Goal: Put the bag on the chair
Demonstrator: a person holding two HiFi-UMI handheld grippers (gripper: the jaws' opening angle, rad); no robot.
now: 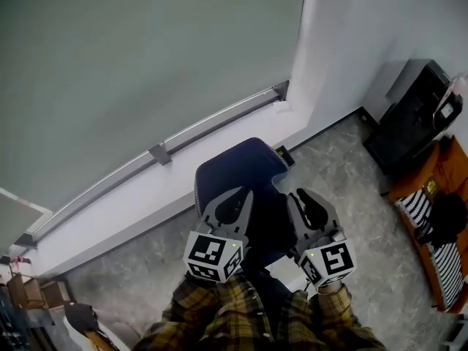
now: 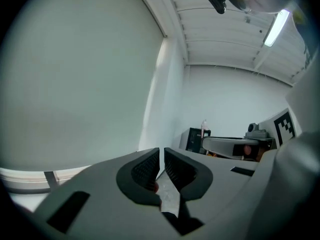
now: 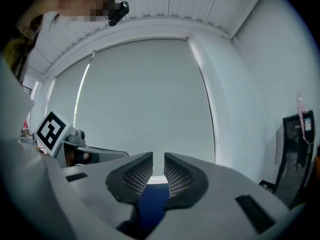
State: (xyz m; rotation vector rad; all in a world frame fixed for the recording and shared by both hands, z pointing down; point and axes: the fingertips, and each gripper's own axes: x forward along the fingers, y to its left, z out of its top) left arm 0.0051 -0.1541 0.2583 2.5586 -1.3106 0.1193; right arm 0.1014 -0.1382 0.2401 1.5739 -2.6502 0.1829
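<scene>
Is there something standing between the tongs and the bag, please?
Nothing visible does. The blue bag sits directly between the left tongs and the right tongs. Both are closing. The right gripper view shows the bag's blue low between its jaws. The left gripper view shows no bag in its narrow gap.

Two tools: left tool (image 1: 241, 194), right tool (image 1: 302, 194), one blue chair (image 1: 238, 163), one black cabinet (image 1: 413, 115)
</scene>
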